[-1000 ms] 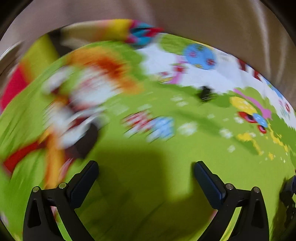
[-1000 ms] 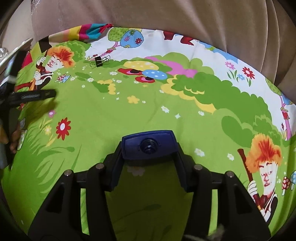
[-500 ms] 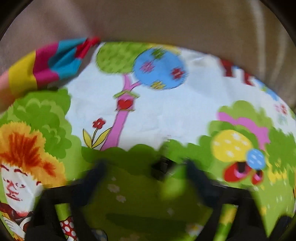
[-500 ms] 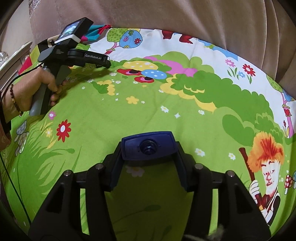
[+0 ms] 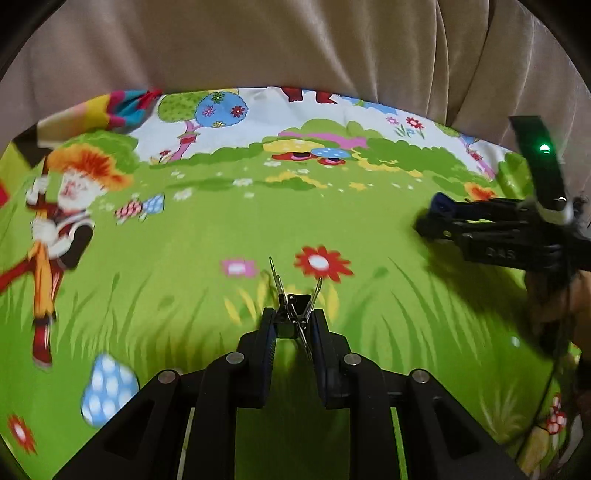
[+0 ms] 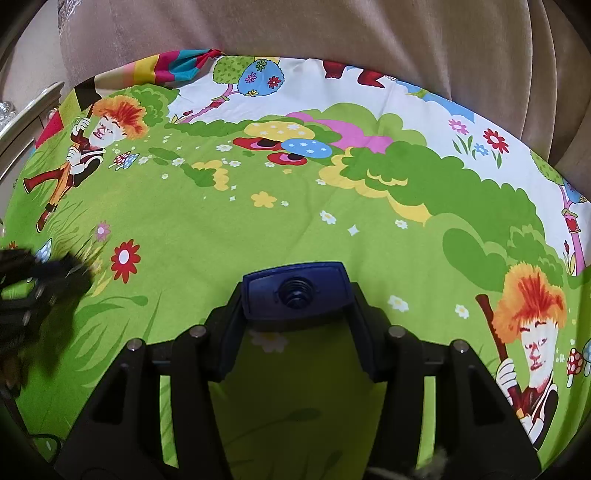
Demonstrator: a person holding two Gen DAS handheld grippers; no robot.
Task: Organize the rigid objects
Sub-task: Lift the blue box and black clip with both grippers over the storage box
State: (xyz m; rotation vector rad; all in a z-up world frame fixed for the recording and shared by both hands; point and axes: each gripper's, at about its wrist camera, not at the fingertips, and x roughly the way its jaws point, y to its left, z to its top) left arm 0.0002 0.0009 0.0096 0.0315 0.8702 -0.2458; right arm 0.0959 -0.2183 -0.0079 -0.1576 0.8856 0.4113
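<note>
My left gripper [image 5: 293, 318] is shut on a small black binder clip [image 5: 298, 303], whose silver wire handles stick up and forward between the fingers. It hangs over the green cartoon-print cloth [image 5: 184, 295], just short of a red printed flower. My right gripper [image 6: 295, 308] is shut on a dark blue rectangular block [image 6: 266, 288] with a threaded hole in its face, held above the cloth [image 6: 221, 229]. In the left wrist view the right gripper [image 5: 436, 218] shows at the right edge with the blue block at its tip. The left gripper [image 6: 48, 273] is a dark blur at the left edge of the right wrist view.
The printed cloth covers the whole surface. Beige draped fabric [image 6: 332, 29] rises behind its far edge. A silver-edged piece of furniture [image 6: 26, 110] stands at the far left. A person's hand [image 5: 554, 295] grips the right tool's handle.
The left gripper went from open to shut on the binder clip at the far left of the cloth, then carried it nearer. The right gripper with its blue block stayed still.
</note>
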